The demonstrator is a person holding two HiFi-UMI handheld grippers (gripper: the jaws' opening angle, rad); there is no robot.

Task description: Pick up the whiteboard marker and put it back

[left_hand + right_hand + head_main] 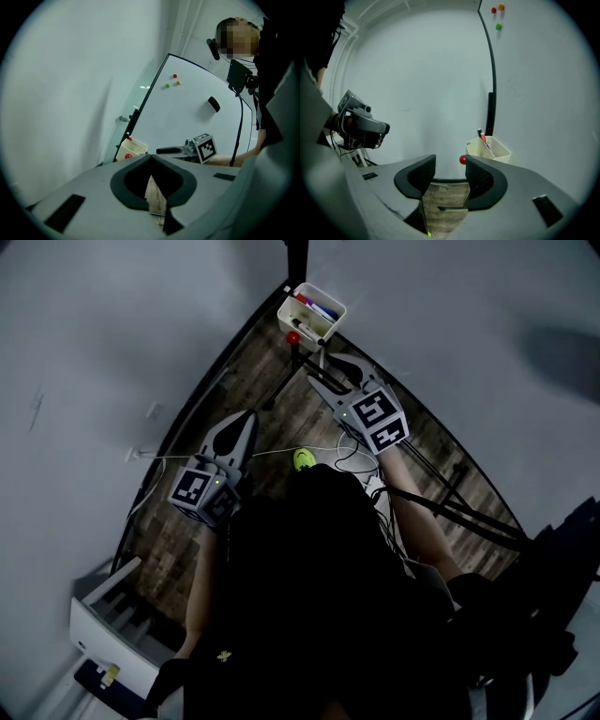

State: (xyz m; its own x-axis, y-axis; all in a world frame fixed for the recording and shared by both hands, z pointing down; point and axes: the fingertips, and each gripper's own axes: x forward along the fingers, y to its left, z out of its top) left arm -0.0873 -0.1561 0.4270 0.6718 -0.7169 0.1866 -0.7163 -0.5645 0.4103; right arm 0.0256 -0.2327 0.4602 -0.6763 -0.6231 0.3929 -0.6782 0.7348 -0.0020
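1. Now, the fingers: the right gripper (451,161) has its jaws apart, and only floor shows between the ribbed pads (480,176). The left gripper (150,156) has its tips together on nothing and hangs off to the side.
2. The whiteboard marker (486,140) stands upright in the cream holder (497,152) at the lower edge of the whiteboard (543,93). Other pens stand beside it, and they are too small for us to say which one is meant.
3. In the right gripper view, the marker lies beyond the right-hand pad and a little outboard of it. It is outside the gap and touches neither pad. A red knob (462,160) shows just inside that pad's tip.
4. We judge that a clean pick needs three things:
   - Keep the jaws wide and swing the gap across until the marker's free end is centred between the pads.
   - Close on the shaft above the holder's rim.
   - Draw the marker out along its own axis, so the holder is not levered and the neighbouring pens are not dragged.
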